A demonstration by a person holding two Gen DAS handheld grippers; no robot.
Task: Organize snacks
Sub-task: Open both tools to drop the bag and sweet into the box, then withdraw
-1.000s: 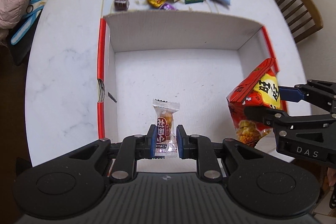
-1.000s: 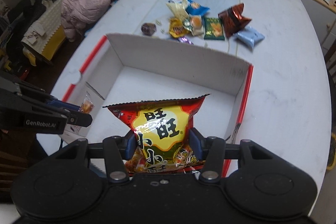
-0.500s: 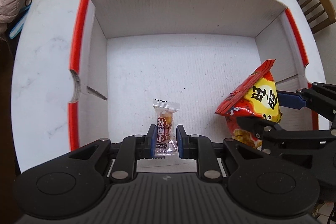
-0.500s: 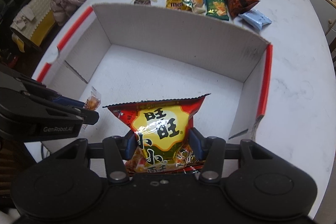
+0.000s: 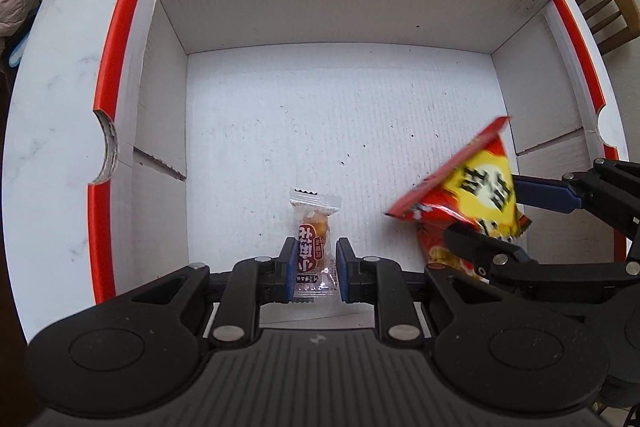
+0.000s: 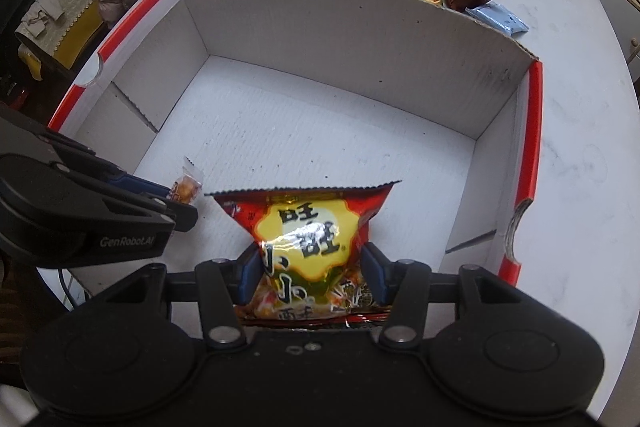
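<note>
L gripper (image 5: 314, 269) clamps small clear-wrapped candy (image 5: 313, 241); R gripper (image 6: 312, 269) grips red-yellow crinkly snack bag (image 6: 306, 239), both over white cardboard box (image 5: 340, 15).

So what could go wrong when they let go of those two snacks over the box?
1. The red and yellow bag is puffy and tilted in the right gripper; it may roll when dropped and land on the small candy packet.
2. The left gripper pinches the candy packet only by its lower part, so it could slip out early or cling to a pad.
3. Both grippers hang close together inside the white box, so they might bump as they pull out.
</note>
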